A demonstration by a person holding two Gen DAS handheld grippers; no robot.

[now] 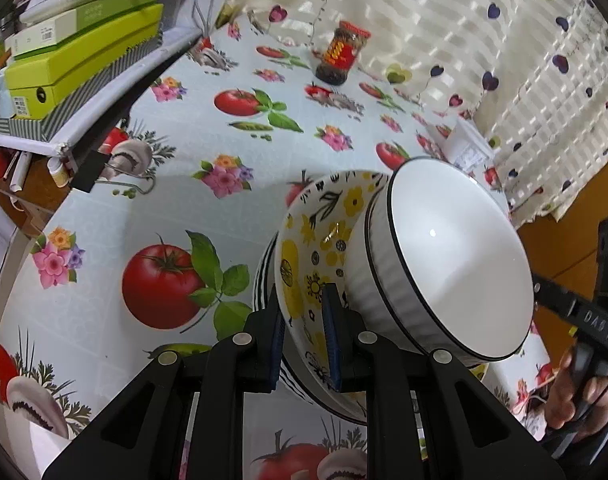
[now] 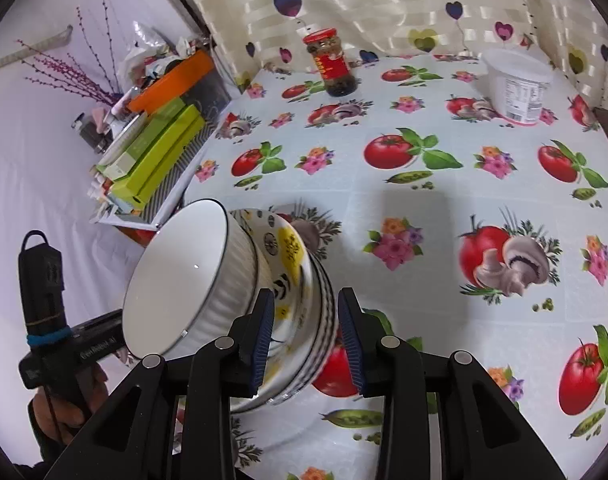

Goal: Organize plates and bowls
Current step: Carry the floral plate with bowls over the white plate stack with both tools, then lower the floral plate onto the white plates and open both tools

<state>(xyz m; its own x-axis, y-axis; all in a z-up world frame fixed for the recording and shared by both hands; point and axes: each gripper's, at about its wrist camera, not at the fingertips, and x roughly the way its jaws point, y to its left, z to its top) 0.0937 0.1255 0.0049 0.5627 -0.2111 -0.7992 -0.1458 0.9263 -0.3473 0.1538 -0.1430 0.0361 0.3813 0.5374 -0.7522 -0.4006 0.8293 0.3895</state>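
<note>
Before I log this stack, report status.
Left gripper shut on yellow bowl rim. Right gripper open beside stack. White bowl nested on top. Nothing blocking.

Domestic dining area in a home. Indicators: a table with a vegetable-and-flower printed oilcloth (image 2: 443,216), a heart-patterned curtain (image 2: 383,4), a sauce jar (image 2: 331,64), a white plastic tub (image 2: 517,86), and stacked boxes (image 2: 160,148) alongside.

bowl (image 1: 455,256) in bowls (image 1: 307,248), jar (image 1: 341,54) behind
</note>
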